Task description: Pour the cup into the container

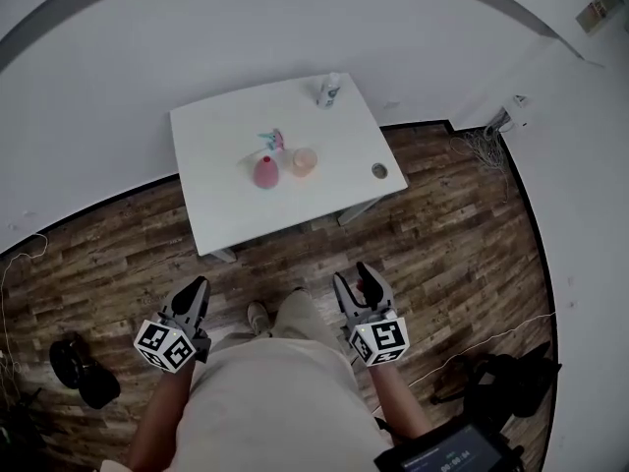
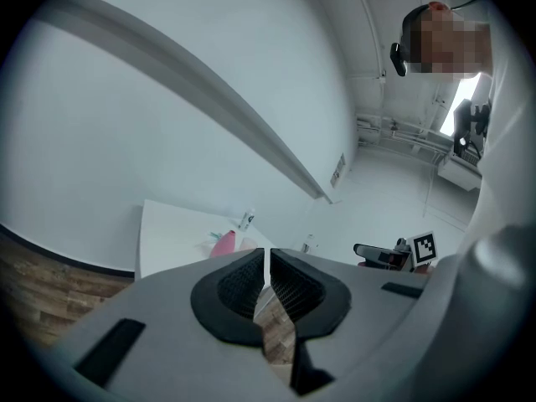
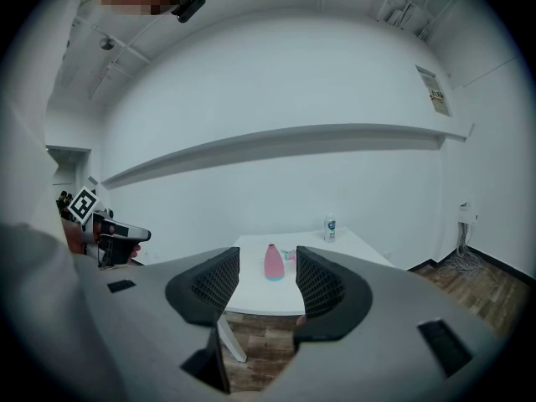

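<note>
Head view: we see a white flat-topped rectangular table (image 1: 216,205) on a wood-grain plank floor (image 1: 452,234). Mid-table stands a translucent peach cup (image 1: 304,161), round and upright. It is just beside a matte pink bottle-shaped container (image 1: 265,172) with a narrow neck. A small teal-and-pink item (image 1: 272,140) sits just behind them, and a white bottle (image 1: 328,90) stands near the far edge. Both grippers hang over the floor, well apart from the table. Left gripper (image 1: 200,283): grey fingers together. Right gripper (image 1: 352,273): fingers apart, empty.

Left gripper view: on the left gripper (image 2: 267,256) we see black ribbed pads almost meeting. Only a thin slit is left, with nothing in it. The container (image 2: 224,244) shows pink on the table beyond.

Right gripper view: the right gripper (image 3: 268,266) has the same ribbed black pads, with a clear gap and nothing held. The container (image 3: 274,262) shows far off through that gap. We can't make out the cup here.
</note>
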Motion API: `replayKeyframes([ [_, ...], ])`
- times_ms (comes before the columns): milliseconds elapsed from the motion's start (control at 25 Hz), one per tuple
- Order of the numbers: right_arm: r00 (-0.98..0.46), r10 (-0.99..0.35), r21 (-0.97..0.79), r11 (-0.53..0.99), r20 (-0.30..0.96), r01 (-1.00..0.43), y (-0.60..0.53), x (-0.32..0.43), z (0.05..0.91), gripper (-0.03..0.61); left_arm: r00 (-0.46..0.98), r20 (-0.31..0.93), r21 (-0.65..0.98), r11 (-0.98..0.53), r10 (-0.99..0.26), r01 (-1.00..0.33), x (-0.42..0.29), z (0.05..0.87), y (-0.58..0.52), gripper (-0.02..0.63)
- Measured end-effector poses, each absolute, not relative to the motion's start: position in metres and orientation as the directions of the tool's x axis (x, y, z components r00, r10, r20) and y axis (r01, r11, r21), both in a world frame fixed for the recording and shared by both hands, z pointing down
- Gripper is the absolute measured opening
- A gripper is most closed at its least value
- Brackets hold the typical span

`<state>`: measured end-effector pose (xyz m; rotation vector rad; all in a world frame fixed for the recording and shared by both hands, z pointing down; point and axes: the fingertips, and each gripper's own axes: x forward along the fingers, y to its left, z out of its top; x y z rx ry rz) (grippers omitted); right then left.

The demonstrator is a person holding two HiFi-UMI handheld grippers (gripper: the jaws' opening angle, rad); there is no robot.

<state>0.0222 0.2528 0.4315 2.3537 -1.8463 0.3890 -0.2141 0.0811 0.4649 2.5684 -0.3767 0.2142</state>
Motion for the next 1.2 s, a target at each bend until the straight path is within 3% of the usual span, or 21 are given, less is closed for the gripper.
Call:
replayKeyframes([
  [440,0.120,-0.950,-0.092,-0.152,0.287,-0.984,0.208,0.048,0.443,0.195,0.917,0.265,0.484,-0.782,-0.297,-0.393,-0.197,0.476,0.061,0.014],
  [1200,-0.028,-0.955,-0.150,-0.017,0.296,-0.989,0.178,0.187,0.440,0.196,0.893,0.282,0.480,-0.754,-0.351,-0.448,-0.028,0.448,0.054,0.014],
])
